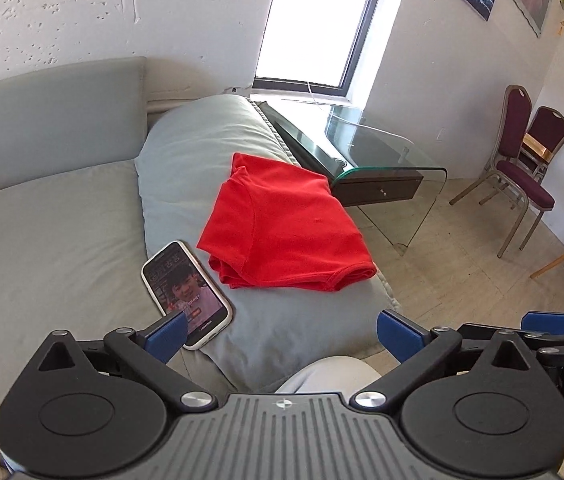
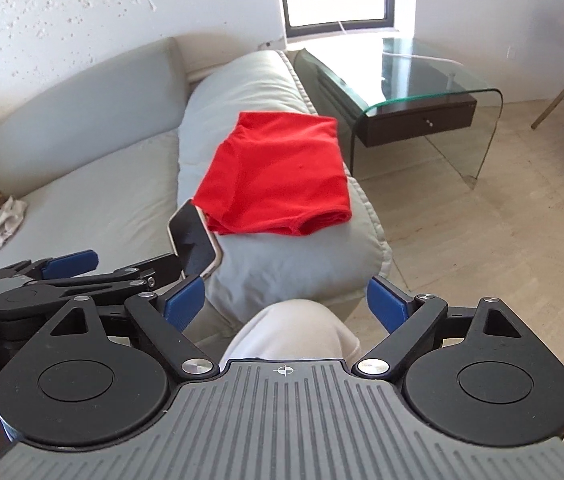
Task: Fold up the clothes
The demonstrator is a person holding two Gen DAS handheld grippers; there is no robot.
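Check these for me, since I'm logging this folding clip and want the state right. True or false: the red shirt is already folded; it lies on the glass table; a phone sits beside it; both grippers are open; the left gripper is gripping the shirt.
1. The red shirt is folded into a compact bundle. True.
2. It lies on the glass table. False: it rests on the grey sofa cushion, with the table beyond it.
3. A phone sits beside the shirt. True: it lies on the same cushion, screen lit.
4. Both grippers are open. True: the left gripper and the right gripper have their jaws spread wide.
5. The left gripper is gripping the shirt. False: it holds nothing and is short of the shirt.
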